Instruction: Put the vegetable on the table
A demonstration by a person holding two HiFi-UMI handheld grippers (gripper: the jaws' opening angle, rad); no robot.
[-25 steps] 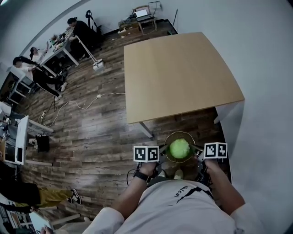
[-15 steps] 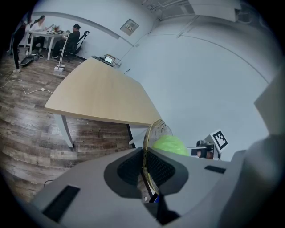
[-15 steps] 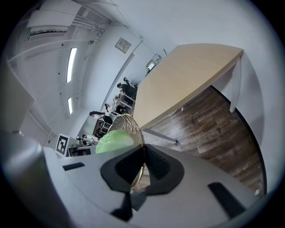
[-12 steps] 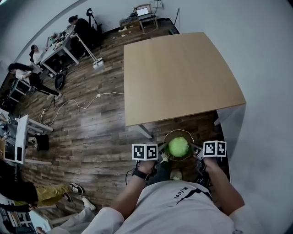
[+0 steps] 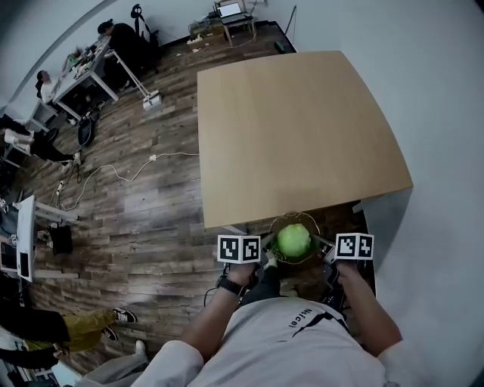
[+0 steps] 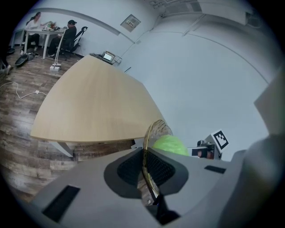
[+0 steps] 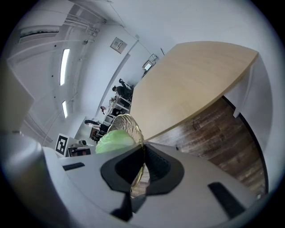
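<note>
Left claw [image 5: 267,255] and right claw [image 5: 324,247] each pinch the glass bowl [image 5: 295,217] by its rim. The green vegetable [image 5: 294,240] sits inside, just short of the desk [image 5: 295,128] near edge. Setting down is not yet done.

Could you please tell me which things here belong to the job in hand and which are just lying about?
Job in hand:
cabbage, sitting in the bowl
left gripper and right gripper, fingers of each shut on the bowl's rim
table, bare, just ahead

Lying about:
cable on the floor
laptop
far desks, with people at them
</note>
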